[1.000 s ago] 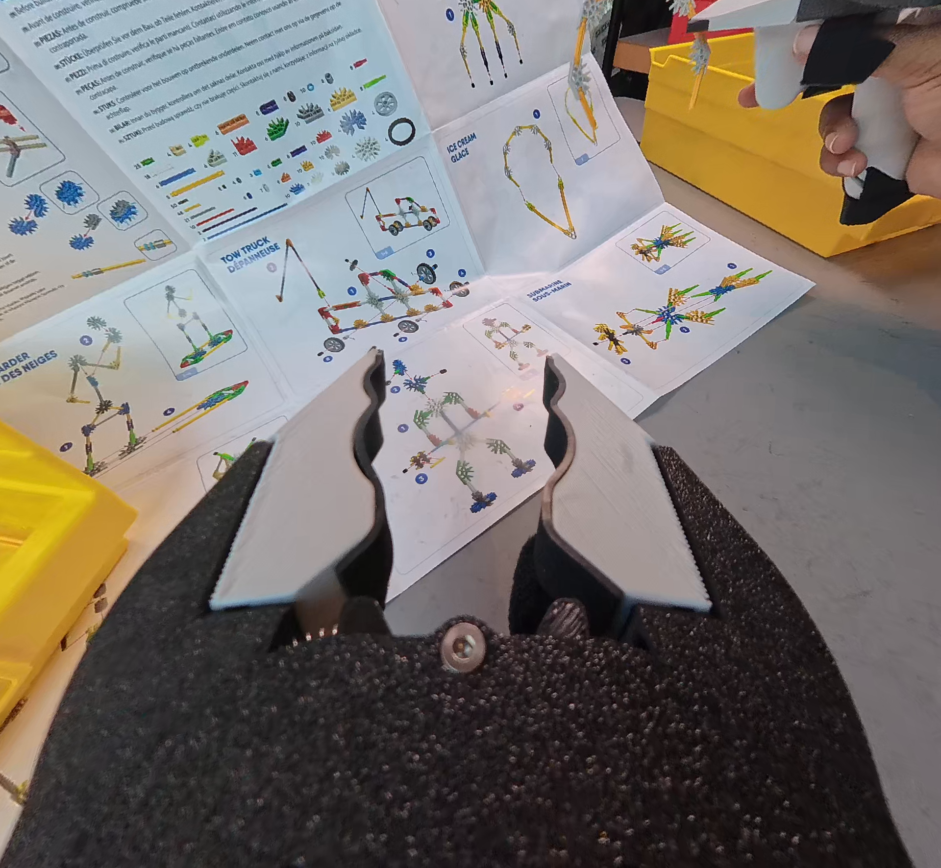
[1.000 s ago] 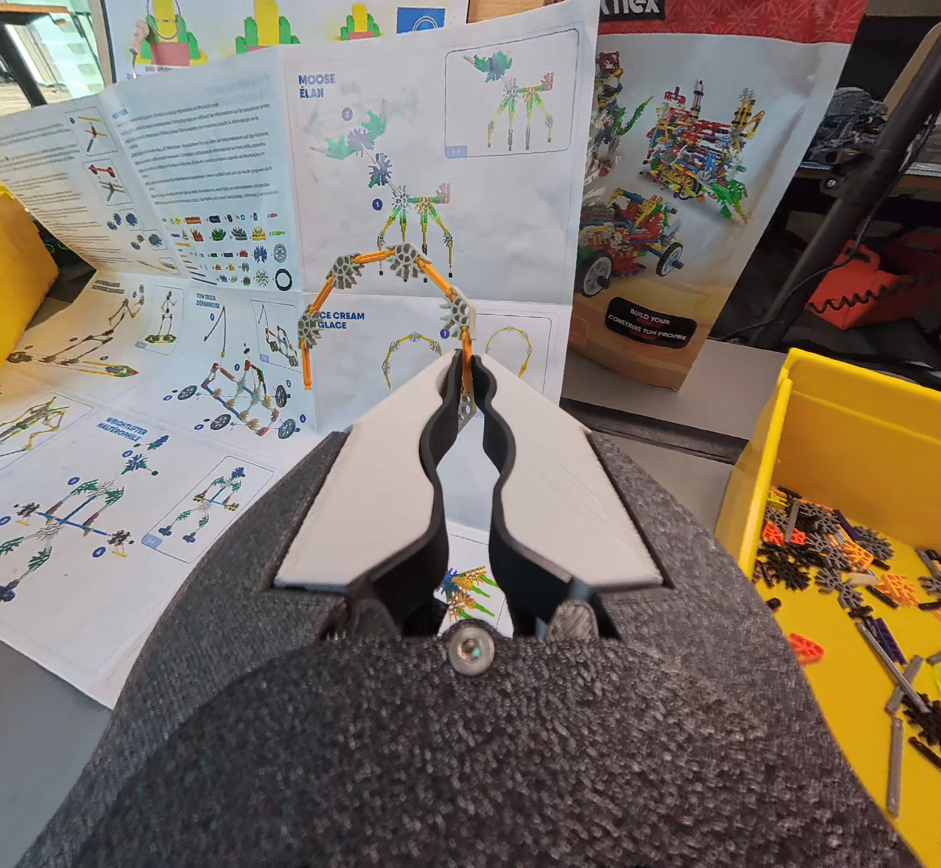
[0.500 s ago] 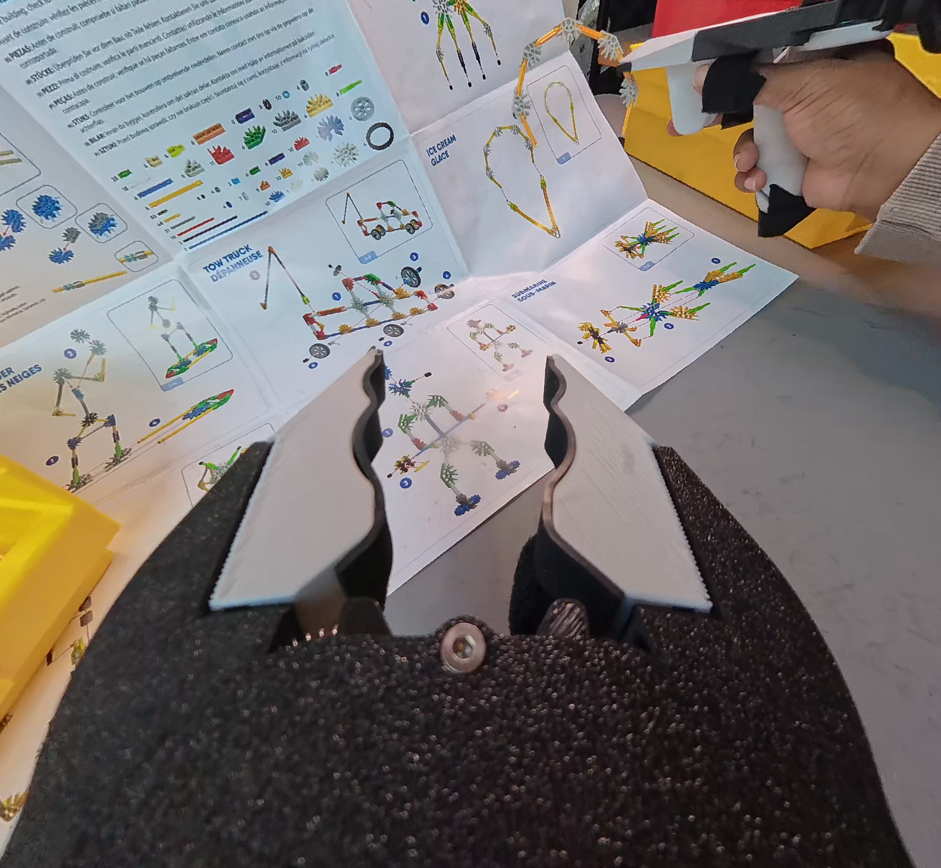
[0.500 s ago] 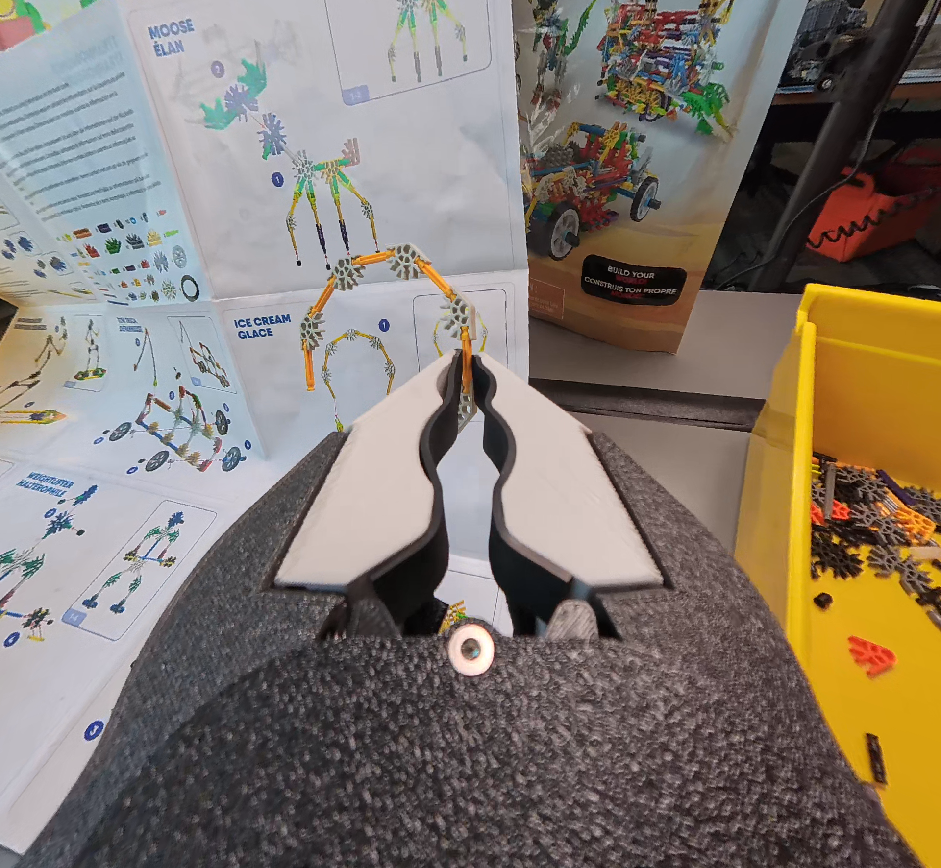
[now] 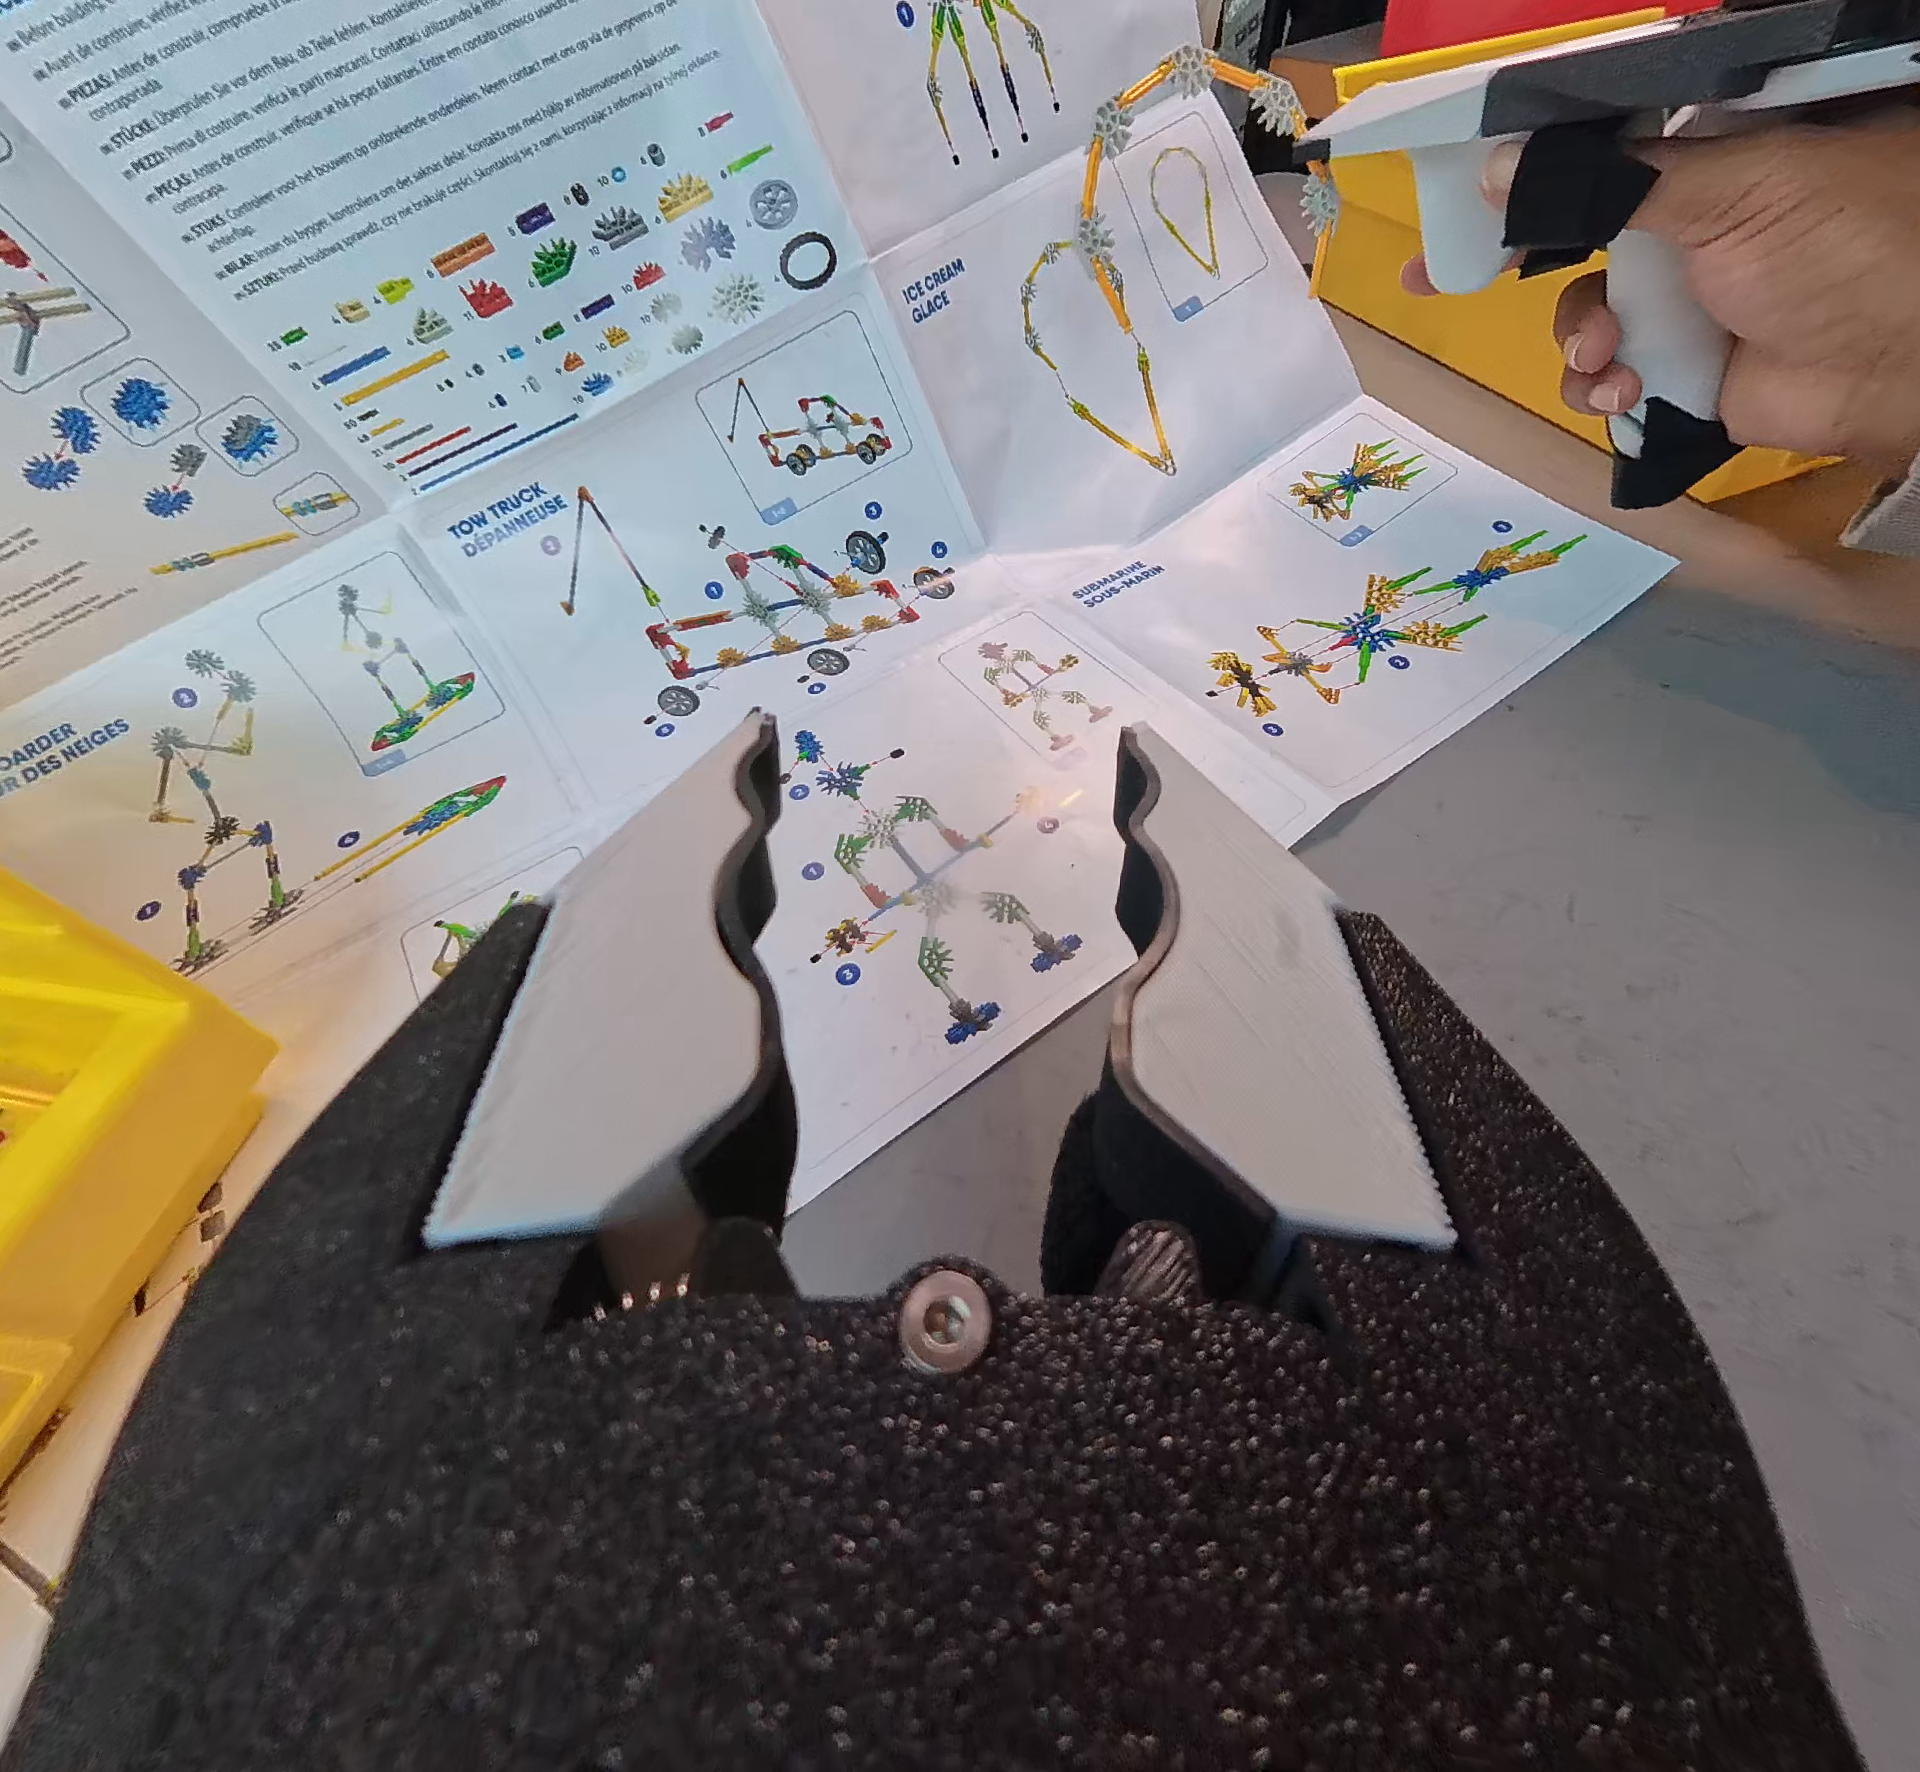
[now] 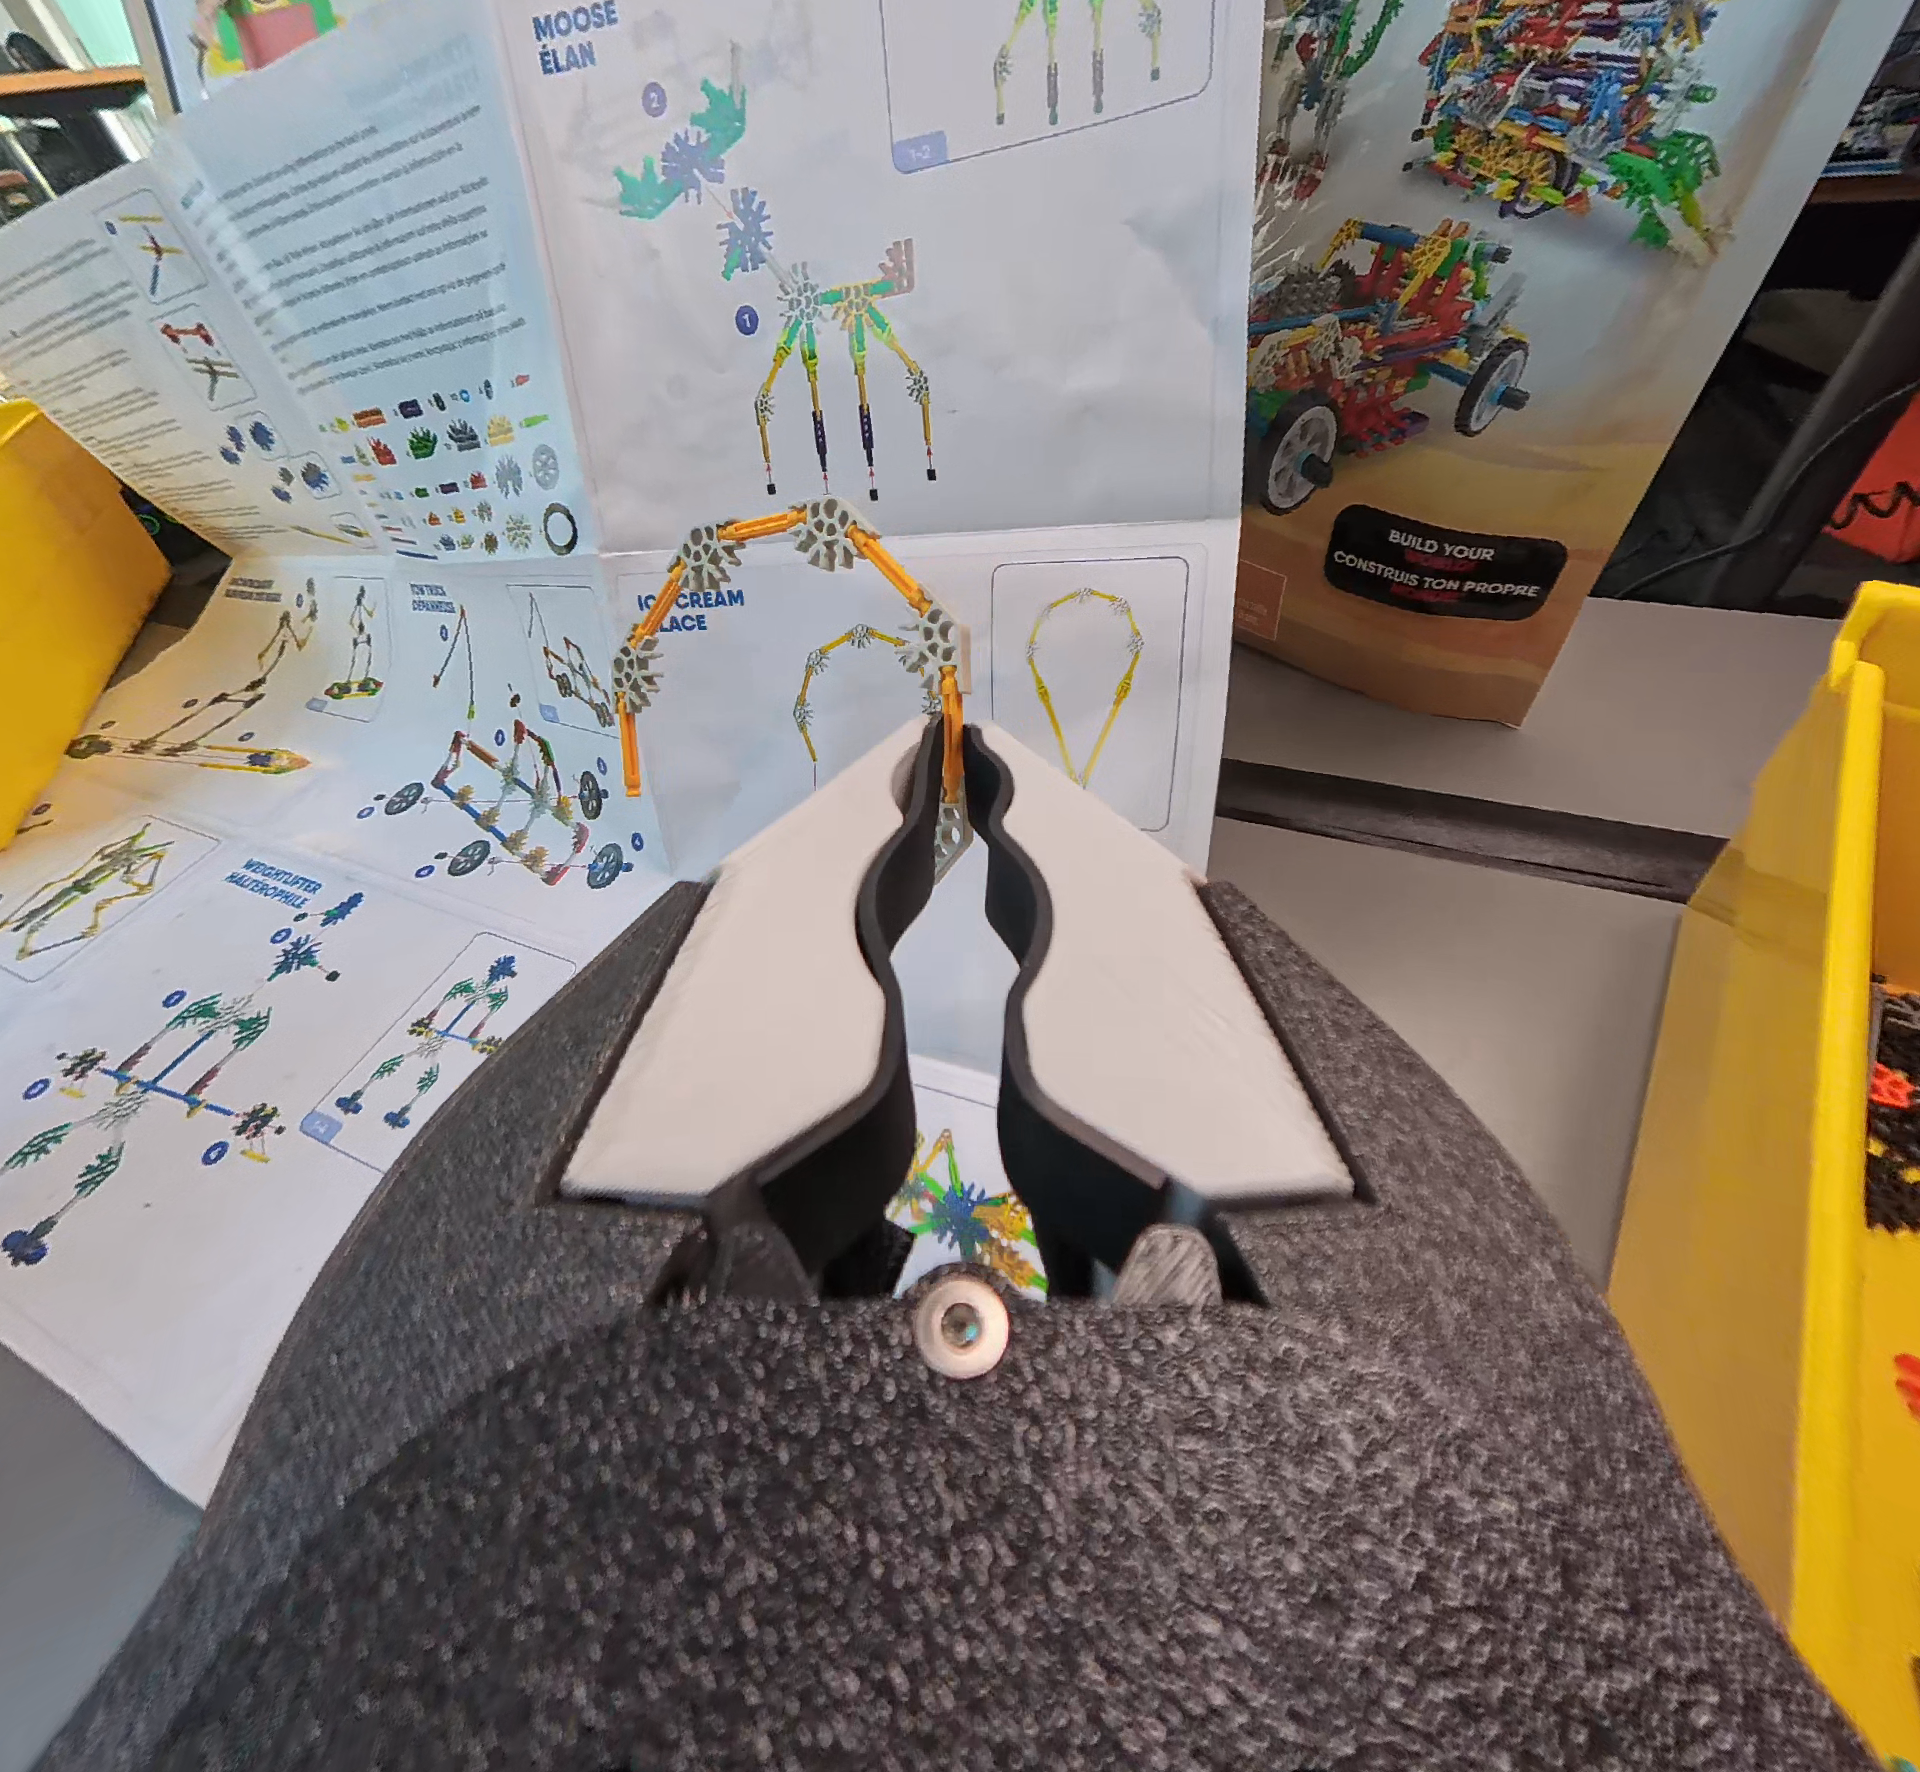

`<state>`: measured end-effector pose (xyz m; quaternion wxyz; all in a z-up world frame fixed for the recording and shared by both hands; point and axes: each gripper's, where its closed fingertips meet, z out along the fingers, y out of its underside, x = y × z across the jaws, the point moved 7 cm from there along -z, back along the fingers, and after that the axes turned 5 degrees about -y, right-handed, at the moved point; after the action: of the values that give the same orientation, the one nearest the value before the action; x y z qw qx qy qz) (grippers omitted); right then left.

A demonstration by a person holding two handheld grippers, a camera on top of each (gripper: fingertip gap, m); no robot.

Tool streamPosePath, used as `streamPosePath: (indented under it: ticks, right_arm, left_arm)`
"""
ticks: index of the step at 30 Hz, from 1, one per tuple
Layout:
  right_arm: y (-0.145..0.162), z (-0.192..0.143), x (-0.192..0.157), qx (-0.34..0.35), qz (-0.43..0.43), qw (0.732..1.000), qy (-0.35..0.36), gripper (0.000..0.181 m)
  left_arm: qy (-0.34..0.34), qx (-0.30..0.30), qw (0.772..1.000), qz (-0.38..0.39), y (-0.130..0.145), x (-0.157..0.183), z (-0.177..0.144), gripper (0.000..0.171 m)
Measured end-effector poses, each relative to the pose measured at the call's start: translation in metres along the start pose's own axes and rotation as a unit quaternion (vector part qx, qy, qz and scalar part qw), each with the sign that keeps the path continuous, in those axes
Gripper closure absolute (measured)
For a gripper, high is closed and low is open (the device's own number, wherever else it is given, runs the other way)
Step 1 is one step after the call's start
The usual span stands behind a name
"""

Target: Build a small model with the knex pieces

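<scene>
— On the far left, what did you have?

— At my left edge sat a yellow plastic bin (image 5: 114, 1088), on a grey tabletop (image 5: 1621, 995). My left gripper (image 5: 945, 735) hovered over a big white fold-out instruction sheet (image 5: 582, 195) printed with coloured model diagrams; its jaws stood wide apart, with nothing between them.

— And further right?

— My right gripper (image 6: 948, 735) had its tips pinched tight on the lower orange rod of an arched chain of orange rods and grey snowflake-shaped connectors (image 6: 821, 543). I held that chain up in the air before the upright part of the sheet, apart from the paper. From the left wrist view I saw the same chain (image 5: 1101, 195) hanging off the gripper's white fingers, with a person's hand (image 5: 1766, 299) round the handle.

— Anything beyond?

— A printed toy box (image 6: 1507, 288) stood behind, and a second yellow plastic bin (image 6: 1766, 1047) of loose small parts sat at my right edge.
</scene>
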<state>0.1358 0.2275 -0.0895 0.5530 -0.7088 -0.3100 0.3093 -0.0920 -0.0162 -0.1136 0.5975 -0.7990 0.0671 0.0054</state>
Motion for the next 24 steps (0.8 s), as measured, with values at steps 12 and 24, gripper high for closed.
streamPosePath:
  ticks: [12, 24]
  right_arm:
    - [0.010, -0.051, -0.077, -0.044, -0.017, 0.989, -0.140, 0.179]
    - [0.110, -0.105, -0.158, -0.268, -0.029, 0.936, -0.226, 0.179]
  left_arm:
    - [0.000, -0.002, 1.000, 0.001, 0.000, -0.001, -0.001, 0.107]
    - [0.008, -0.016, 1.000, 0.010, 0.007, 0.004, 0.004, 0.108]
